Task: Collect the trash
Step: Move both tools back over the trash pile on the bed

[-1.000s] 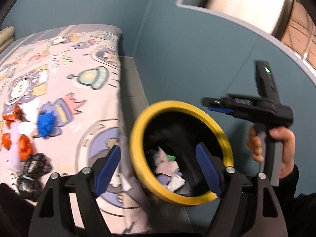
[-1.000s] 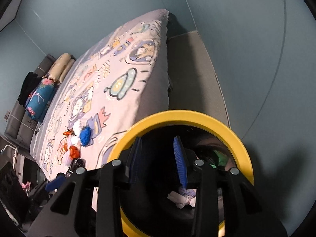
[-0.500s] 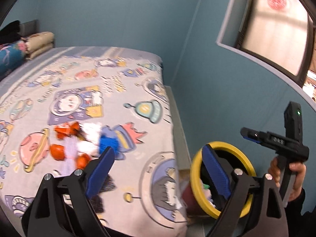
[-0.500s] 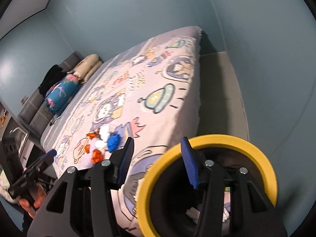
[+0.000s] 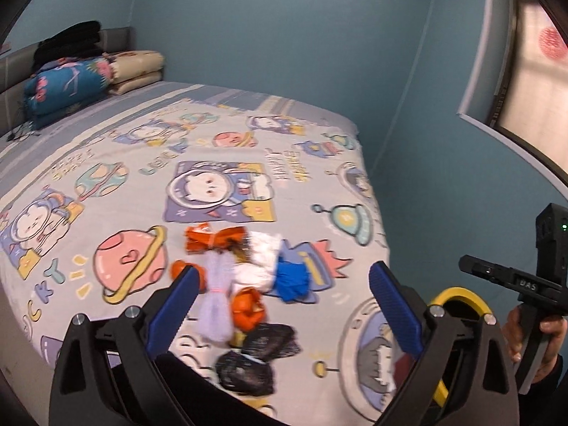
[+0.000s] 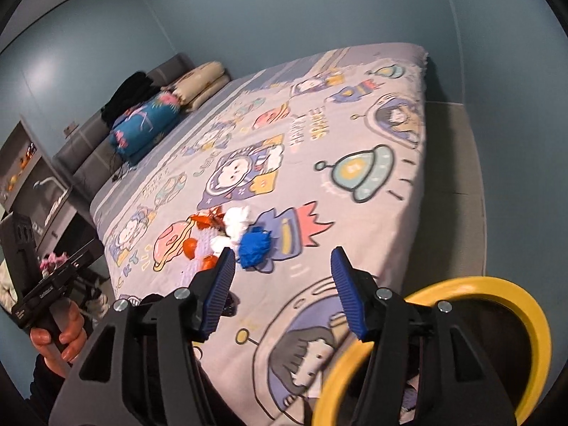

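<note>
Both the left gripper (image 5: 280,305) and right gripper (image 6: 282,285) hung spread and empty over the bed's (image 5: 220,149) near edge; the trash pile (image 5: 245,284) lay there beside the bin (image 6: 497,291); best pinch one crumpled piece squarely.

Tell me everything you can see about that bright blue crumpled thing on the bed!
The bright blue crumpled wad looks like scrunched thin plastic or a glove; I cannot tell which. It is wrinkled, bunched into a lump, and lies on the cartoon-print bed sheet, over a printed crowned figure. It sits at the right end of the trash pile, touching the white crumpled tissue beside it. In the left wrist view it appears again. No tongs touch it.
</note>
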`<control>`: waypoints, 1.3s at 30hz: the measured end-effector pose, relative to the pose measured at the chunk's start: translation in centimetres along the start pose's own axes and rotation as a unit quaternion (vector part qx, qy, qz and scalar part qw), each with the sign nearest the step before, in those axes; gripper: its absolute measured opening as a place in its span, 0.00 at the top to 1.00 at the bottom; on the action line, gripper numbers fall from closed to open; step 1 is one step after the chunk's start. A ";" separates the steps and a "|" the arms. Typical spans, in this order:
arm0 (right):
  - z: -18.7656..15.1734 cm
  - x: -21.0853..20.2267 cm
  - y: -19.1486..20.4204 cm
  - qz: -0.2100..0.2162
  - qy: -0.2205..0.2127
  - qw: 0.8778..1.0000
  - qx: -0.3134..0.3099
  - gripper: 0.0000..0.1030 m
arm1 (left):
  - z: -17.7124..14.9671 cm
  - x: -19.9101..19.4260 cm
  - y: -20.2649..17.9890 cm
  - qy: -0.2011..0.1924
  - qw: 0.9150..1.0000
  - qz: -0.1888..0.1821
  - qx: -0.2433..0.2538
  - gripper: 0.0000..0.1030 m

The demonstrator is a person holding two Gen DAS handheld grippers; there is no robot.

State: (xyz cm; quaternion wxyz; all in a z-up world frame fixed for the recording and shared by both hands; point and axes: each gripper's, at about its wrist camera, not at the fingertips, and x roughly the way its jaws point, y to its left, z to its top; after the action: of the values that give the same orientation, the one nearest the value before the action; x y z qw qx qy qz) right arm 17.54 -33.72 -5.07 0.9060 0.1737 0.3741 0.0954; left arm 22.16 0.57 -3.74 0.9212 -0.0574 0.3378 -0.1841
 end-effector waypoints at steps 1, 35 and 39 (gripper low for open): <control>0.0 0.5 0.3 0.002 0.003 1.000 -0.004 0.48 | 0.0 0.3 0.8 0.003 1.000 0.004 -0.007 0.10; -0.8 21.9 7.1 -0.049 0.169 0.973 -0.148 0.49 | -3.4 14.5 13.6 0.114 0.985 0.087 -0.092 0.10; -0.8 23.3 7.5 -0.057 0.179 0.970 -0.154 0.49 | -3.4 15.4 13.8 0.120 0.985 0.085 -0.089 0.12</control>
State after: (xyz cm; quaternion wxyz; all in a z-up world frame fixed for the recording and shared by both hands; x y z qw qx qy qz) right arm 33.00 -19.56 -17.74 0.8442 -0.0091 0.5201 0.1295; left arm 34.96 7.59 -18.73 0.8775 -0.0878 0.4646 -0.0797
